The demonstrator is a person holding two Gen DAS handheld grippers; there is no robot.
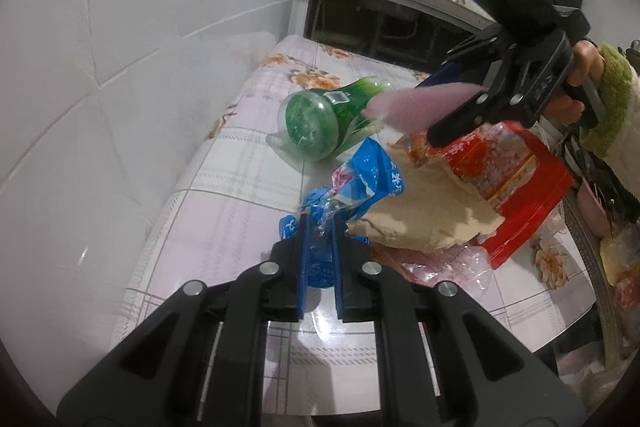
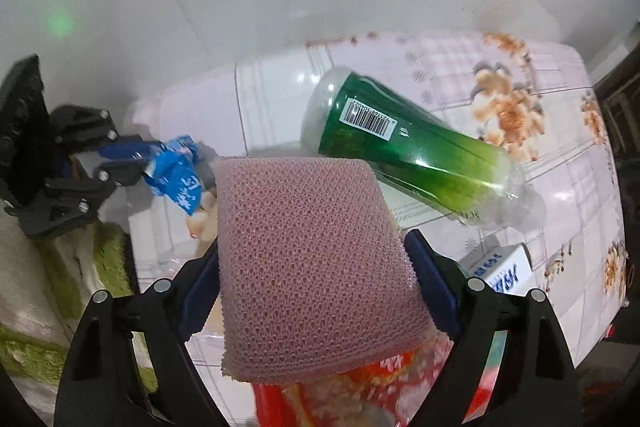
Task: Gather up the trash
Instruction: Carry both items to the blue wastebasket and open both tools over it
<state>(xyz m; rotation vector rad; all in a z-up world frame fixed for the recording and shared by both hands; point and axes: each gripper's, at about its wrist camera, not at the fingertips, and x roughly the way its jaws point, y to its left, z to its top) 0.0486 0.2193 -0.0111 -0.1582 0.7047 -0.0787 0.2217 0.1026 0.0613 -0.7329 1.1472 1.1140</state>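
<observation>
On the floral plastic-covered table (image 2: 560, 187) lies a green, barcode-labelled plastic bottle (image 2: 404, 147) – long axis slanting, neck toward the right edge. The right claw (image 2: 316, 267) clamps a pink mesh sponge (image 2: 312, 267); the left claw (image 1: 320, 239) is pinched on a crumpled blue plastic wrapper (image 1: 368, 175) – its writing unreadable.

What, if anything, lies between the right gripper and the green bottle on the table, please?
The right gripper is already full: its jaws are closed on a pink mesh sponge, which sits between its fingers and the green bottle. Beyond the sponge, nothing visible blocks the bottle, which lies on its side on the floral tablecloth.
</observation>
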